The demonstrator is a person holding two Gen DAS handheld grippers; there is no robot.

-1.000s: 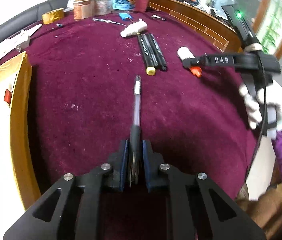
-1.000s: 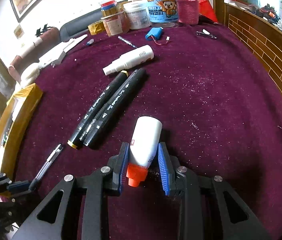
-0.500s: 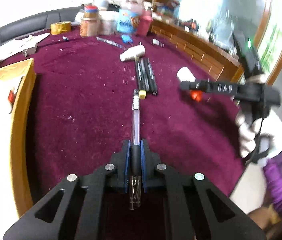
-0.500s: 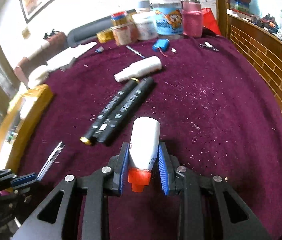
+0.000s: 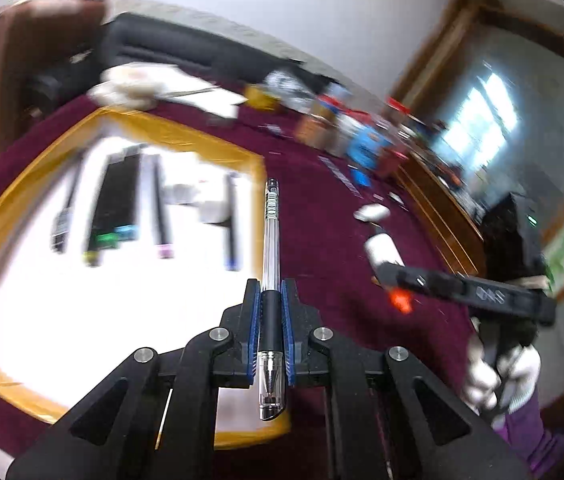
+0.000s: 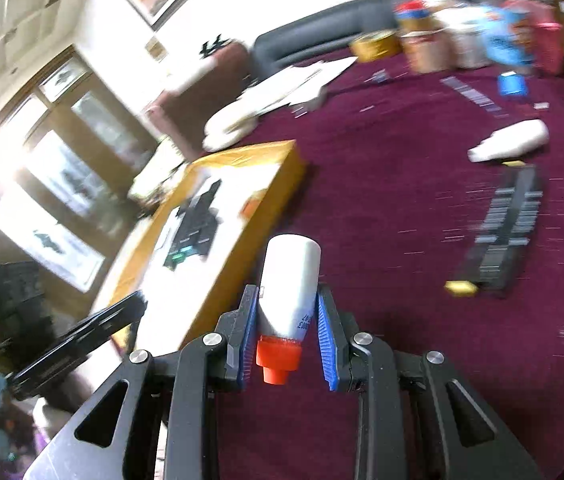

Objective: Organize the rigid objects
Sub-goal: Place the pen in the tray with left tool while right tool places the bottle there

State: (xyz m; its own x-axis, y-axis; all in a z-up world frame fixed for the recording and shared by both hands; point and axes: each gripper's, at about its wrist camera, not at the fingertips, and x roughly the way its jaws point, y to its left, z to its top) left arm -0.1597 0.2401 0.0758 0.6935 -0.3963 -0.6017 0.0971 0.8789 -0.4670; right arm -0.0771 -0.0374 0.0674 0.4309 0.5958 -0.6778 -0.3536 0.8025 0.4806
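Observation:
My left gripper [image 5: 270, 300] is shut on a clear gel pen [image 5: 270, 240] and holds it in the air over the right edge of the yellow-rimmed tray [image 5: 258, 160]. Several markers [image 5: 114, 204] lie in the tray on its white floor. My right gripper [image 6: 287, 312] is shut on a white glue bottle with an orange cap [image 6: 287, 292], lifted above the maroon cloth beside the tray [image 6: 266, 196]. The right gripper and its bottle [image 5: 381, 250] show in the left wrist view. The left gripper shows in the right wrist view [image 6: 82, 328].
Two black markers [image 6: 505, 224] and a white spray bottle [image 6: 513, 142] lie on the maroon cloth [image 6: 401, 200]. Jars, tape rolls and containers [image 6: 461, 40] stand at the table's far edge. A wooden rail [image 5: 437, 208] borders the right side.
Both grippers have lifted their objects off the cloth and swung left. The tray has come into the middle of both views.

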